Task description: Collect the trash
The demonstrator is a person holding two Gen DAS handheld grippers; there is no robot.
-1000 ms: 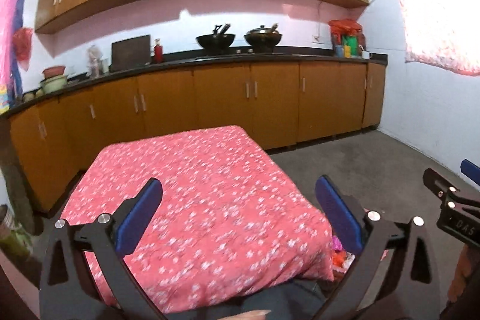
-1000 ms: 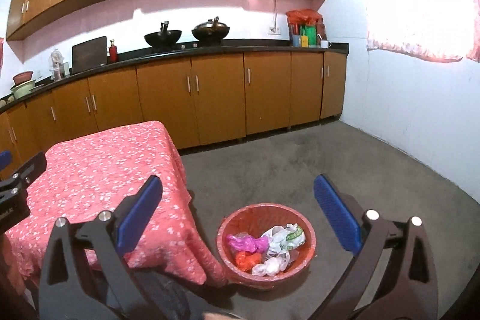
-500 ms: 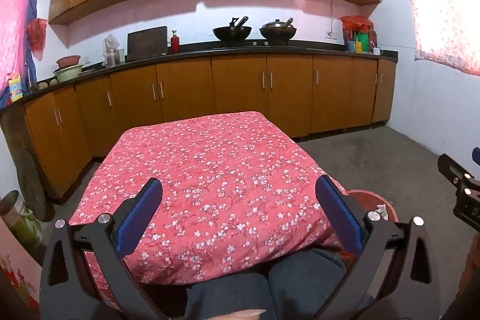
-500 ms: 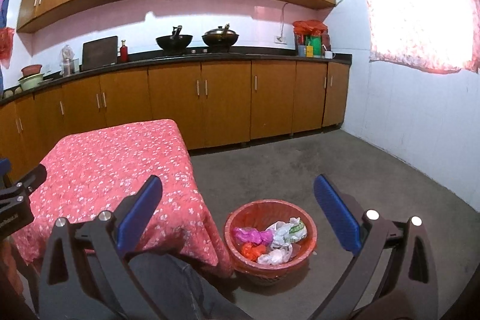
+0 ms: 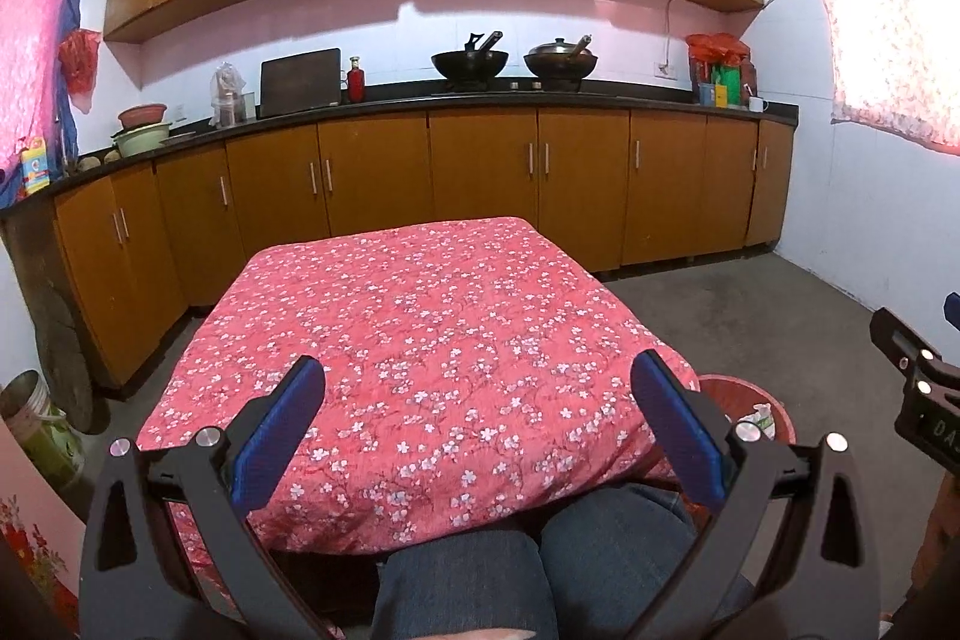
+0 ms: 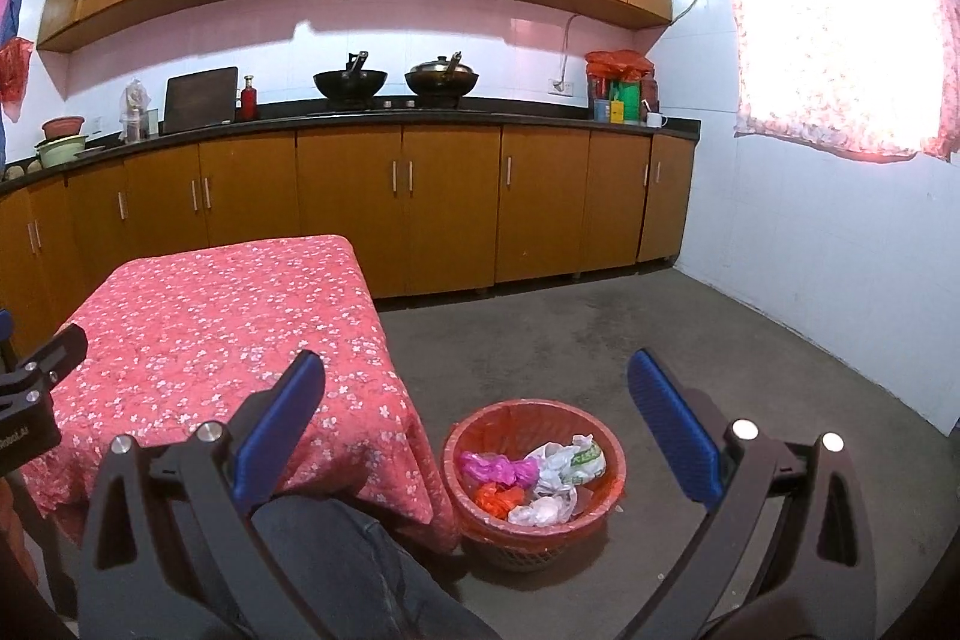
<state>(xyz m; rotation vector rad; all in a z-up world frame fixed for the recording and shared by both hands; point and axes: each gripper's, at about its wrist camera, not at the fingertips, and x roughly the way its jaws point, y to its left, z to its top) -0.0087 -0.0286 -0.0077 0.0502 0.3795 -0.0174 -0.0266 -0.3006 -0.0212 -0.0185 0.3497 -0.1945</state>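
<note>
Trash basket: round, red-orange, perforated lattice wall visible near its base, standing on the grey concrete floor just beside the near right corner of the table. Lined or rimmed in the same red; cannot tell which. Contents, right wrist view: crumpled magenta plastic bag at left, orange wrapper below it, white bag with green print at right, smaller white crumple at front. Pieces overlap; exact count unclear.

Left wrist view: only a slice of the basket shows, behind the table corner and the gripper finger; a bit of white and green trash visible inside.

Table: covered by a red cloth with white blossom print, which hangs over the edges and hides the legs and top. Cloth surface carries nothing visible.

Left gripper: blue pads spread wide, nothing between them, held above the near table edge. Right gripper: blue pads likewise wide apart, empty, held above and nearer than the basket, which appears between the fingers.

Person's knees in dark jeans at lower frame, partly under the cloth. Each view catches the other gripper's black body at its edge, cut off.

Background: wooden base cabinets, dark counter, two woks under a range hood.
</note>
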